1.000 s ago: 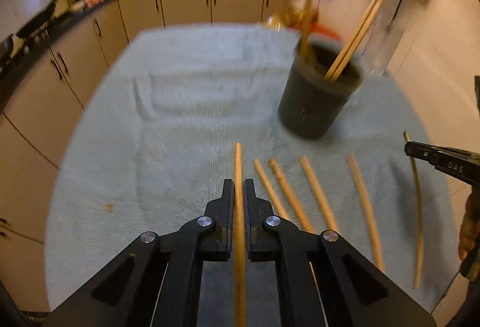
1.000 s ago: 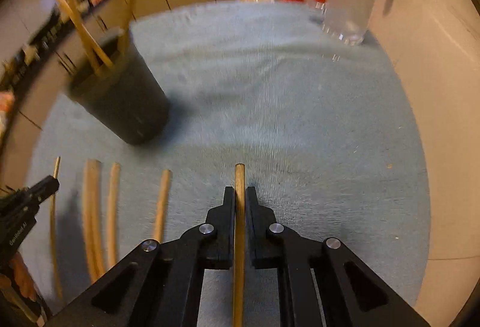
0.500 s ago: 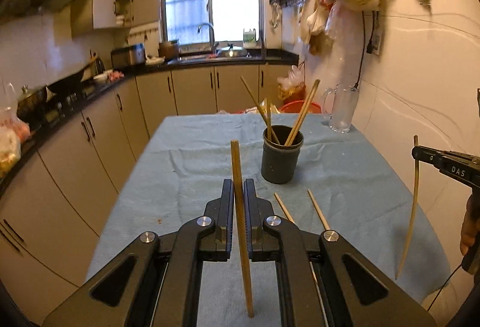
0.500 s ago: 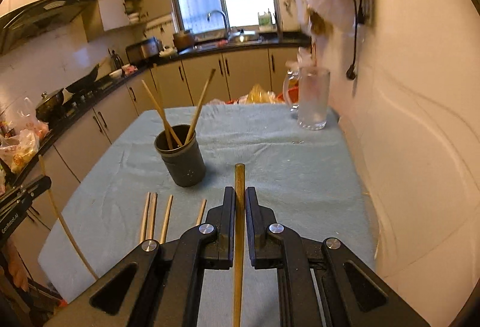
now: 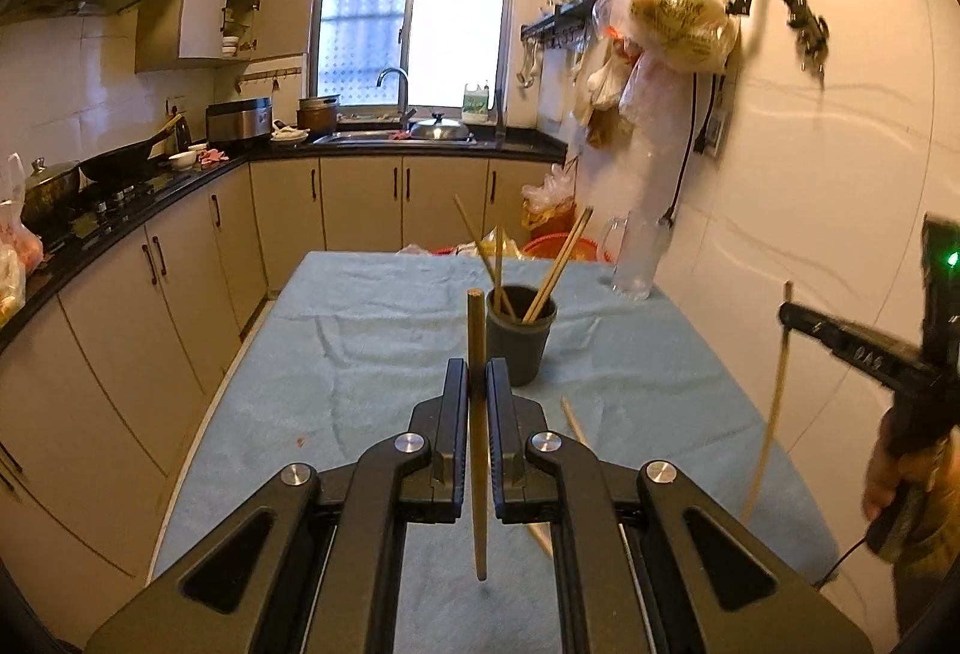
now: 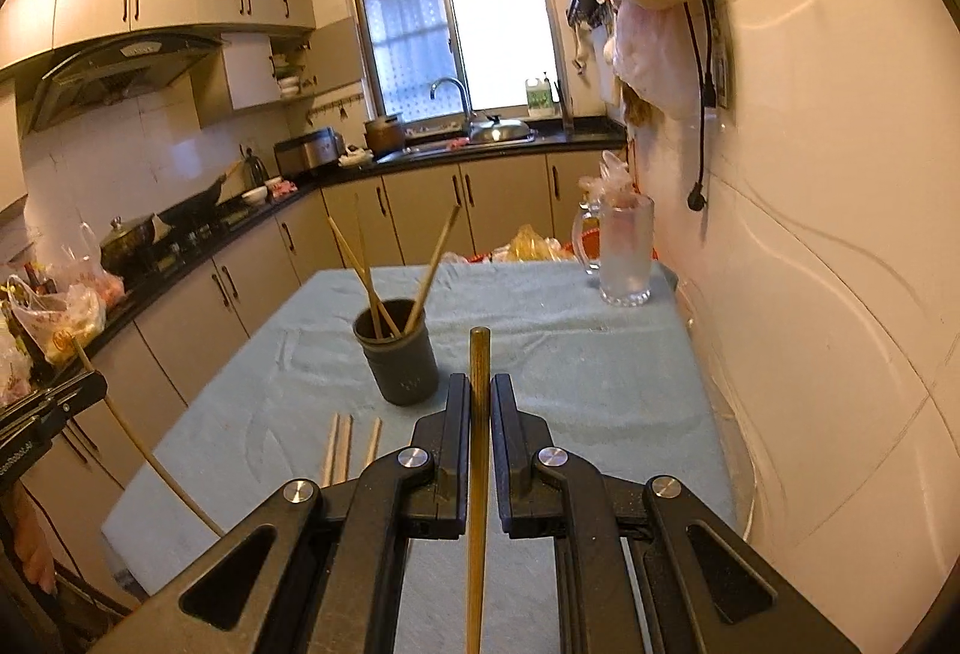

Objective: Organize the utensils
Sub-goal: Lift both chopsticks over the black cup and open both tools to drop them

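The left gripper [image 5: 477, 384] pinches one chopstick [image 5: 477, 414] between its jaws, which are pressed against the stick on both sides; the stick runs lengthwise through the gap, its blunt end poking out past the fingertips and its thin end hanging below. The right gripper [image 6: 480, 402] does the same with a second chopstick [image 6: 478, 462], jaws closed tight on it; held this way, along the fingers, each stick can probably be tipped end-down into a narrow opening. Both grippers are lifted well above the table [image 6: 600, 366], which is covered in a pale blue cloth; neither stick touches anything but its jaws.

The dark cup [image 6: 399, 354] stands upright near the middle of the table and already holds three chopsticks leaning against its rim; it looks like the place where the rest belong. More chopsticks [image 6: 345, 444] lie flat on the cloth just in front of the cup, side by side, so the job seems partly done. A glass mug [image 6: 624, 258] stands at the far right edge near the wall, well apart from the cup; it should not be in the way of a drop into the cup.
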`<state>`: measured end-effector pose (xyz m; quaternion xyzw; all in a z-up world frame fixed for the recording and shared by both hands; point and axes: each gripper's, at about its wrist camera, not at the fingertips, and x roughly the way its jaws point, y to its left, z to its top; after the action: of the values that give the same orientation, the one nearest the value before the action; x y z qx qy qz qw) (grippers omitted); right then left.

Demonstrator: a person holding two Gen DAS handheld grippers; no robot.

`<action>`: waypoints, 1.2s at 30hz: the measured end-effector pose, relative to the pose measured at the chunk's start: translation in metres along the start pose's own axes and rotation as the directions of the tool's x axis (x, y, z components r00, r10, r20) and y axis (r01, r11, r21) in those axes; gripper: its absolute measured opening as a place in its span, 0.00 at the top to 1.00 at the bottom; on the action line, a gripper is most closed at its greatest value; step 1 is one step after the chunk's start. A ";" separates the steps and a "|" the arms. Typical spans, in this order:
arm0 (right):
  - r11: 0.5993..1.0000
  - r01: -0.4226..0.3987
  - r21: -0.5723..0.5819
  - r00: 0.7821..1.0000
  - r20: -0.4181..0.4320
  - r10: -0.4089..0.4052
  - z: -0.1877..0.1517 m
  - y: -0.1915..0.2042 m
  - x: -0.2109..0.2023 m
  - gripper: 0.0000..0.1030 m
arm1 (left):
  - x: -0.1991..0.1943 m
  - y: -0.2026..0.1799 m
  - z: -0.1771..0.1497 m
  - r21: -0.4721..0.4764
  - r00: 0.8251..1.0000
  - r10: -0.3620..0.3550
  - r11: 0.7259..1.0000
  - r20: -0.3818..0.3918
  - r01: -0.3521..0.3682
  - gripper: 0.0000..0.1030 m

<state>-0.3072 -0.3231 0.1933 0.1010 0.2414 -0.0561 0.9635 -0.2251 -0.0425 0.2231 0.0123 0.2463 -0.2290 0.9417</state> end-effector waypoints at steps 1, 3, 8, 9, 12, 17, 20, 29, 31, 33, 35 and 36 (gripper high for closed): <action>1.000 -0.004 0.005 1.000 0.004 0.004 0.003 0.002 0.003 0.93 | 0.000 0.000 0.005 -0.002 1.000 -0.005 1.000 0.005 0.005 0.95; 1.000 -0.014 0.015 1.000 0.014 0.014 0.011 0.005 0.010 0.93 | 0.005 0.000 0.017 -0.006 1.000 -0.016 1.000 0.012 0.016 0.94; 0.998 -0.044 0.053 0.997 0.072 0.041 0.043 0.014 0.033 0.93 | 0.027 -0.004 0.057 -0.009 0.999 -0.031 0.999 0.035 0.031 0.95; 0.997 -0.052 0.062 0.995 0.083 0.046 0.049 0.013 0.037 0.93 | 0.033 -0.005 0.068 -0.009 0.999 -0.026 1.000 0.046 0.026 0.95; 0.990 -0.082 0.112 0.987 0.144 0.066 0.080 0.016 0.058 0.93 | 0.055 -0.008 0.101 -0.013 0.997 -0.033 0.999 0.071 0.034 0.95; 0.981 -0.093 0.171 0.972 0.228 0.052 0.126 0.020 0.096 0.93 | 0.105 -0.013 0.147 -0.032 0.995 -0.032 0.999 0.093 0.035 0.95; 0.974 -0.093 0.207 0.967 0.253 0.038 0.145 0.020 0.123 0.93 | 0.138 -0.016 0.166 -0.048 0.996 -0.035 0.998 0.082 0.039 0.95; 0.977 -0.024 0.214 0.976 0.217 -0.024 0.152 0.021 0.200 0.93 | 0.232 -0.019 0.169 -0.055 0.999 -0.038 0.998 -0.018 0.037 0.95; 0.978 -0.016 0.207 0.985 0.172 -0.020 0.144 0.022 0.217 0.93 | 0.250 -0.019 0.159 -0.048 0.997 -0.035 0.998 -0.063 0.032 0.94; 0.980 -0.020 0.198 0.992 0.129 -0.006 0.135 0.022 0.230 0.92 | 0.259 -0.018 0.152 -0.050 0.995 -0.036 0.998 -0.092 0.032 0.94; 0.981 -0.020 0.191 0.995 0.099 0.001 0.128 0.023 0.237 0.91 | 0.260 -0.015 0.148 -0.056 0.995 -0.033 0.998 -0.097 0.027 0.93; 0.982 -0.018 0.188 0.996 0.091 0.000 0.126 0.023 0.238 0.89 | 0.259 -0.014 0.148 -0.056 0.995 -0.032 0.998 -0.096 0.026 0.92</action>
<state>-0.0379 -0.3424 0.1921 0.1904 0.1905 -0.0789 0.9598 0.0367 -0.1849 0.2324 -0.0059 0.2982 -0.2349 0.9251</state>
